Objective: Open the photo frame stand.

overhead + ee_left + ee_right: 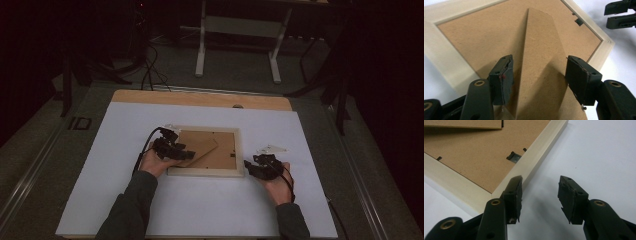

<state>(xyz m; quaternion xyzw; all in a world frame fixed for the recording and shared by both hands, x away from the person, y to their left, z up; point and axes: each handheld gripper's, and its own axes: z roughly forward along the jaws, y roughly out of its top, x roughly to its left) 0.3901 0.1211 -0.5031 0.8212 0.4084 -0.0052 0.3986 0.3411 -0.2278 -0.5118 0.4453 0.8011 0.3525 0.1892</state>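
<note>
So the picture frame [206, 172] lies face down mid-tabletop [210, 210], long axis running left-right, brown backing up and its stand [537, 60] slanting across. Left hand-held gripper [539, 75] is spread wide astride that stand; right hand-held gripper [540, 195] gapes open at the frame's right edge, holding nothing. White sheet on wood, dark room, pale table legs [200, 50] behind.

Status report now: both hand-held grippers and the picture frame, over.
Left hand-held gripper open, jaws astride the stand flap. Right hand-held gripper open at the picture frame edge. Frame face down; nothing in the way.
</note>
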